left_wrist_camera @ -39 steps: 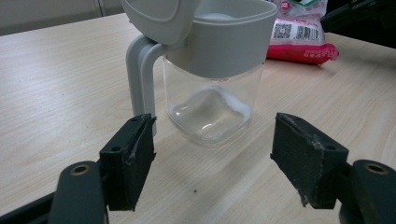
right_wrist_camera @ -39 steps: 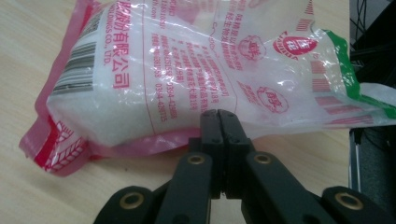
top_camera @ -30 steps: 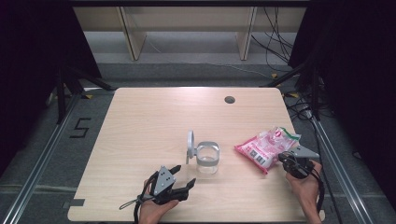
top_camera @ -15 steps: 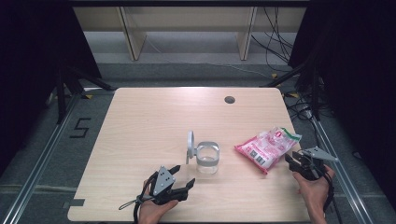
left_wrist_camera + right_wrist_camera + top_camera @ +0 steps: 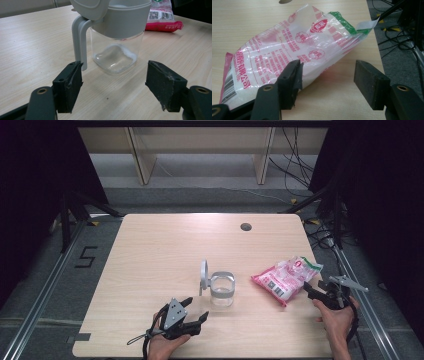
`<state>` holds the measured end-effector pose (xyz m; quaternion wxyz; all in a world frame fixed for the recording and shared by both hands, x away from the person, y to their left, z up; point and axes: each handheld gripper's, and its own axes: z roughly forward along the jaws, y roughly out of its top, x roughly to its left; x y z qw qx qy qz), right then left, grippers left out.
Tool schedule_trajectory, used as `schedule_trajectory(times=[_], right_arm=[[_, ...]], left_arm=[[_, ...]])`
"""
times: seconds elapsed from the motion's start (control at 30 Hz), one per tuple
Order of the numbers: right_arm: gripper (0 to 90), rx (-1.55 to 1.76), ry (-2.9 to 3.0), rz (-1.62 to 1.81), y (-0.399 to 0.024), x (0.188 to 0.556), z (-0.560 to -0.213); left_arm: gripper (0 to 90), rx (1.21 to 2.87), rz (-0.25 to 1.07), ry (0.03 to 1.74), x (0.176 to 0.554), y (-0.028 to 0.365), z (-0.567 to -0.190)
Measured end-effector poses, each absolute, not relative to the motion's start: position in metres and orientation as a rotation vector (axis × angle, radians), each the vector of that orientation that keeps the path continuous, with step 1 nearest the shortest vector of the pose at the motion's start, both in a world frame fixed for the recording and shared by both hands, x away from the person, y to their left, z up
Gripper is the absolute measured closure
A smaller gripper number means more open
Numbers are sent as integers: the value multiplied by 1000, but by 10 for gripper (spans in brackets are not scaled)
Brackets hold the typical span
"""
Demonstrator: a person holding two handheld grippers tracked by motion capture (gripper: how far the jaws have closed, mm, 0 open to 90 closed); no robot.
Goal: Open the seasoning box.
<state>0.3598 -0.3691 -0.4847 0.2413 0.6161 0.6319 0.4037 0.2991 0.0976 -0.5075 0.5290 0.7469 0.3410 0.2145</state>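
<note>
Right gripper (image 5: 325, 82) sits just off the near-right end of the pink-and-white plastic bag (image 5: 286, 279), its jaws just been opening, nothing pinched between them though the bag's edge lies by one pad. The bag lies flat near the table's (image 5: 150, 250) right edge, long axis running from near-left to far-right. Left gripper (image 5: 113, 85) gapes empty, with the clear lidded jar (image 5: 221, 289) straight ahead, lid flipped up. Jar and bag stand apart; nothing blocks either.
</note>
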Motion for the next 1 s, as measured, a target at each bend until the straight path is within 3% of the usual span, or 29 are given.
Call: schedule_trajectory(times=[0.57, 1.0], right_arm=[[322, 1783, 1690, 1170, -368, 391, -491], [339, 1854, 1702, 1165, -362, 410, -502]], left_arm=[[283, 1789, 509, 809, 299, 97, -507], [283, 1786, 511, 813, 299, 97, -505]])
